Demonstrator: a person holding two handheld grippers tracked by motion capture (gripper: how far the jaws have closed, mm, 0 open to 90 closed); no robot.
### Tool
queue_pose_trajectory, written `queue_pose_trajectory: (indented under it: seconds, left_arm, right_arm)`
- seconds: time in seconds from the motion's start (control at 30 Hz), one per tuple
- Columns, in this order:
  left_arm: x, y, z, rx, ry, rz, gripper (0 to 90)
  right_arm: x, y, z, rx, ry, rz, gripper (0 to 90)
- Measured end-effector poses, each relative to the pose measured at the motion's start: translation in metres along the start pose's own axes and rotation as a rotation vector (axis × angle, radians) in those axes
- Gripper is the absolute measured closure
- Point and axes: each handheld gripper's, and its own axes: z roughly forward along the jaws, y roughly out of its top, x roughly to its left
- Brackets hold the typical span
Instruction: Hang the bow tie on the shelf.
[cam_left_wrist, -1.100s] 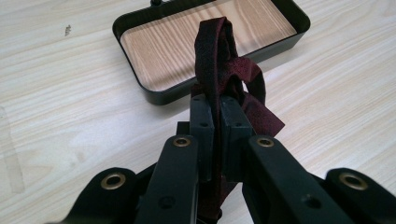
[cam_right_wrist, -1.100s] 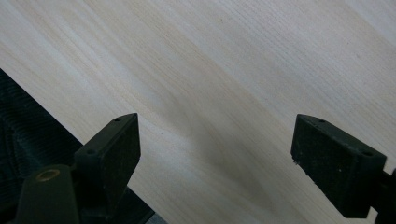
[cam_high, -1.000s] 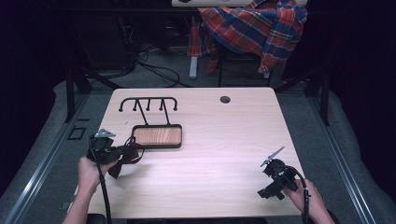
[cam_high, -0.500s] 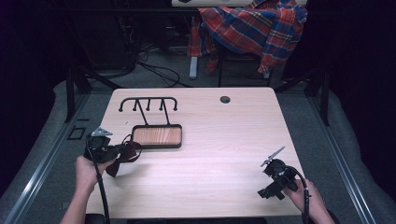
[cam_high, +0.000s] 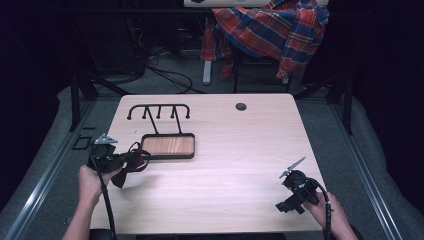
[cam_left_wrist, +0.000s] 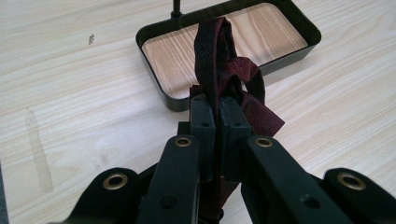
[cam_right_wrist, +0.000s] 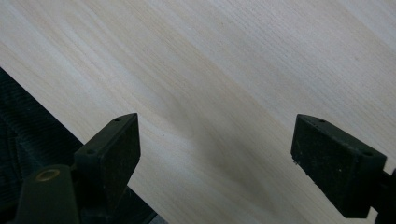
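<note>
high view – above table (cam_high: 240, 150), looking forward-down | gripper views – close, along jaws, same tabletop

Counted: 1 wooden tabletop (cam_high: 225, 165); 1 black-rimmed tray (cam_high: 168, 146); 1 black hook rack (cam_high: 159, 111), 5 hooks; 1 dark red cloth strip (cam_left_wrist: 224, 70); 2 grippers; 1 plaid shirt (cam_high: 270, 30) beyond.

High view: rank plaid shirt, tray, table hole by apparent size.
1. plaid shirt, though it lies farther back than the table
2. tray
3. table hole, clearly smallest
</note>
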Motion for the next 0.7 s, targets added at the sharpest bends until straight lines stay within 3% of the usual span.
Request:
queue_pose_trajectory:
  seconds: [0.17,0.27,0.3,0.7]
  left_arm:
    - [0.0,0.005,-0.007,-0.03,0.016,0.001,87.1]
    - [0.002,0.007,-0.01,-0.046,0.02,-0.004,87.2]
    - [0.004,0.008,-0.012,-0.058,0.019,-0.003,87.2]
    - [0.004,0.016,-0.021,-0.087,0.009,0.017,87.2]
  right_arm:
    - [-0.001,0.001,-0.001,0.01,-0.005,-0.015,15.6]
    - [0.001,0.0,0.001,-0.018,0.003,0.011,15.6]
    - [0.0,0.002,0.0,0.009,0.0,-0.01,15.6]
    - [0.002,0.001,0.001,-0.011,0.001,0.007,15.6]
